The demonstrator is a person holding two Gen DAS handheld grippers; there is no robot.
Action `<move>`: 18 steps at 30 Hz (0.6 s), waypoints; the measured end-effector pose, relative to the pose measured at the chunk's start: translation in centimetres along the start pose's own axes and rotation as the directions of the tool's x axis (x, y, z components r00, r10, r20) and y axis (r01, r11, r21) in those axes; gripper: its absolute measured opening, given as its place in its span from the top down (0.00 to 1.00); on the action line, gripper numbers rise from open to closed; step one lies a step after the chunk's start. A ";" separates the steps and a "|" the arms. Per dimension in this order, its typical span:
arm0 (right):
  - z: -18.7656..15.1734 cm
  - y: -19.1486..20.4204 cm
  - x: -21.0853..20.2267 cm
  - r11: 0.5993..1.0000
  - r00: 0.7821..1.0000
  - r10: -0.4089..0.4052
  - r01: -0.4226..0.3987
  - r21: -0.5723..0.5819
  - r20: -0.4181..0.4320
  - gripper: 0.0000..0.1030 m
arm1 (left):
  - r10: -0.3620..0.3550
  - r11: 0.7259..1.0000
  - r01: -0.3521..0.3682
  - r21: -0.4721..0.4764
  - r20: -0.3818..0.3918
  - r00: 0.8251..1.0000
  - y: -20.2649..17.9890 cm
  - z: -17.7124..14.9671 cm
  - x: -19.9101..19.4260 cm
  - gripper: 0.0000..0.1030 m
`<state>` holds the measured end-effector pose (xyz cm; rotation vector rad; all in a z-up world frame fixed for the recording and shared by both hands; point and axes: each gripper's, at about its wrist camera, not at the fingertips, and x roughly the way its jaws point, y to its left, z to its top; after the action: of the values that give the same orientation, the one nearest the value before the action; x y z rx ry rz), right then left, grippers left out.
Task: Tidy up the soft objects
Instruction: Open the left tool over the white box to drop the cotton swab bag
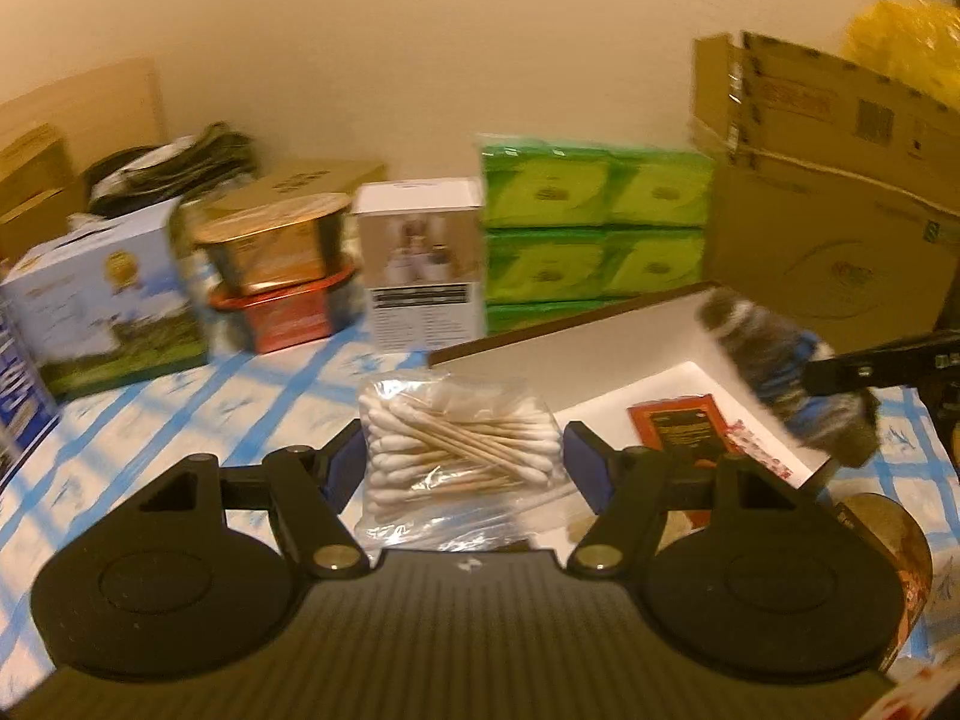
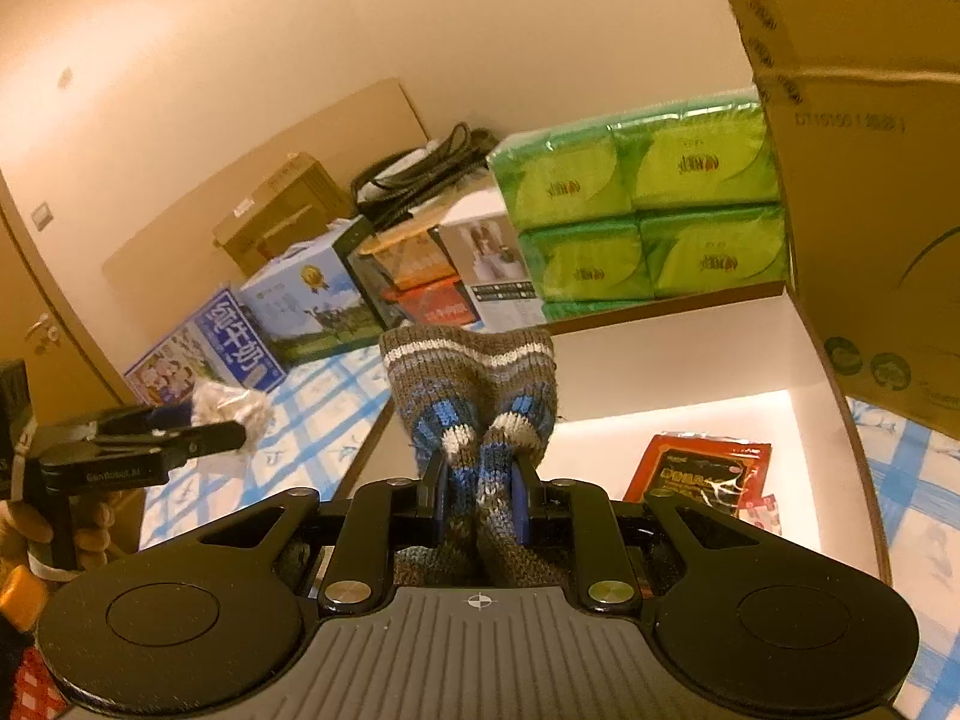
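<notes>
Knitted sock (image 2: 474,402) in down-tilted right tool (image 2: 477,480)

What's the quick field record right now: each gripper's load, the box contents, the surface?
left gripper: shut on bag of cotton swabs
right gripper: shut on striped knit sock
white box: red packet inside, sock above it
surface: blue-checked tablecloth
backdrop: green tissue packs
</notes>
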<state>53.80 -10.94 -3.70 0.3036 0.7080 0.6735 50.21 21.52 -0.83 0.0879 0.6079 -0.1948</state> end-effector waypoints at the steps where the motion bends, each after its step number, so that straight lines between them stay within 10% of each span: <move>1: 0.2 -0.2 0.5 1.000 1.000 -0.005 0.005 0.000 -0.005 0.80 | -0.012 1.000 0.012 0.013 -0.005 1.000 -0.3 0.3 0.8 0.34; 18: 0.9 -2.6 5.2 0.999 0.998 -0.052 0.052 -0.016 -0.037 0.80 | -0.097 0.989 0.103 0.107 -0.062 0.993 -3.0 1.4 10.0 0.25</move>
<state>58.50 -9.53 -6.86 0.2586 0.7435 0.6360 58.45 16.86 -5.48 0.1705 0.6581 -0.3240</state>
